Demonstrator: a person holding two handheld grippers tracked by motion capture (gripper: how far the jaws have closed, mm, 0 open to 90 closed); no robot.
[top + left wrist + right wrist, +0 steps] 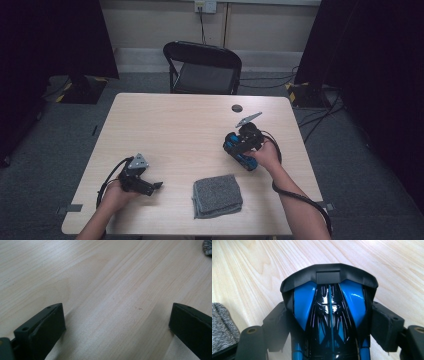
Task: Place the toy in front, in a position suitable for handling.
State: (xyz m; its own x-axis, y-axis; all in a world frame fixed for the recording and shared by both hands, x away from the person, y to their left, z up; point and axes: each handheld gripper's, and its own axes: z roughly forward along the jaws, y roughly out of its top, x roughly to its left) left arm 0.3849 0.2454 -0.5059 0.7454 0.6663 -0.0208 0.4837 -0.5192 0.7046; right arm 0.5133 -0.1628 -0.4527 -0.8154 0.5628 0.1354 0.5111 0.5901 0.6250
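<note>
Left hand-held gripper: lower left of the high view, low over the desk, held by the person's left hand. In its own view the two black jaws stand wide apart with only bare wood grain between them.
Left cable: a black loop just left of that hand-held gripper in the high view.
Grey cloth: lower middle of the high view, a folded square lying flat near the desk's near edge, between the two hands and apart from both. A corner of it shows at the upper right of the left gripper view and at the lower left of the right gripper view.
Blue and black toy car: right of centre in the high view, raised off the desk and tilted. In the right gripper view its glossy body runs up the middle, black spoiler at the top.
Right hand-held gripper: right of centre in the high view, in the person's right hand; its jaws are clamped on the sides of the toy car.
Small dark disc: upper right of the desk, well apart from the car.
Black folding chair: top middle, behind the desk.
</note>
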